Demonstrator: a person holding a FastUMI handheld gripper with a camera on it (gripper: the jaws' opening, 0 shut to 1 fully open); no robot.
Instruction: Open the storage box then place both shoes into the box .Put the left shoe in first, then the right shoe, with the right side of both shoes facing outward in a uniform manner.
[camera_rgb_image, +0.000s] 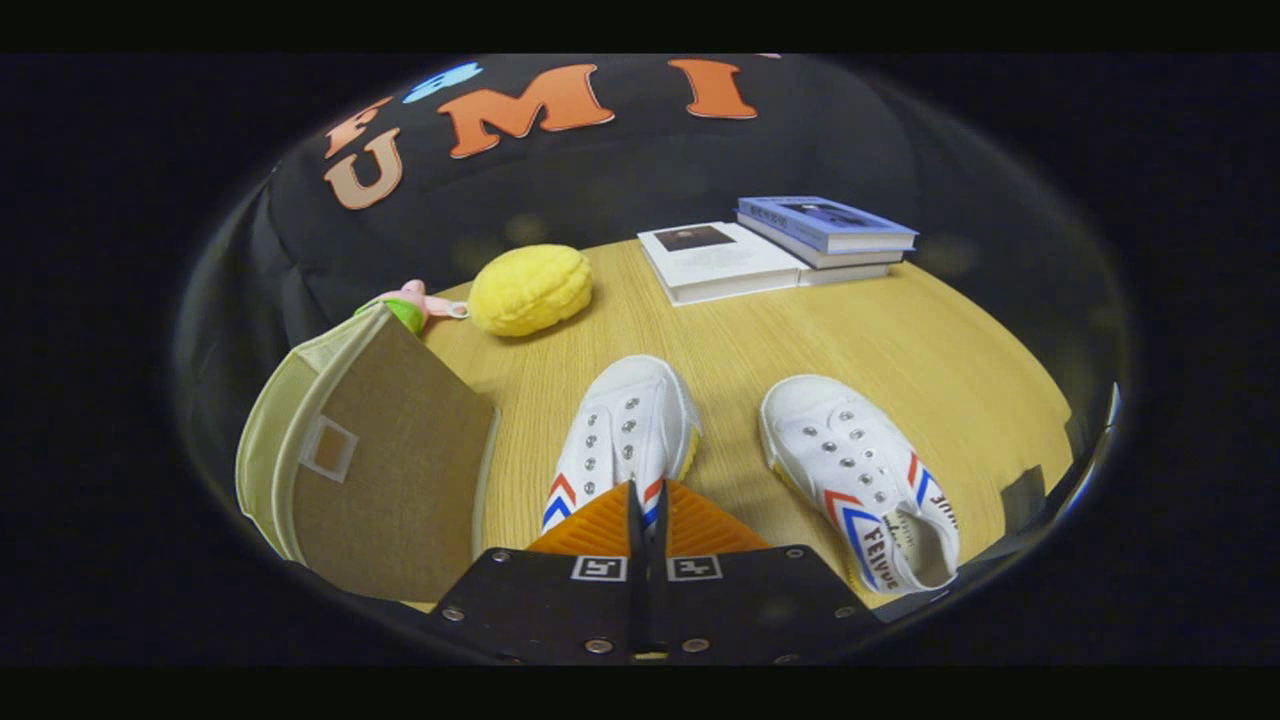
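Two white canvas shoes with red and blue stripes stand on the wooden table (800, 330), toes pointing away from me. One shoe (630, 425) lies just ahead of my fingers, its heel hidden behind them. The other shoe (865, 470) sits to its right, with its opening in sight. To the left of the fingers stands a beige fabric storage box (365, 450) with its lid down. My gripper (637, 500) hovers over the near shoe's heel. Its two fingers are pressed together and I see nothing between them.
Beyond the shoes, a yellow plush toy (530, 290) and a small pink and green toy (415, 303) lie behind the box. A white book (715, 260) and a stack of blue-covered books (825, 228) rest at the table's far side.
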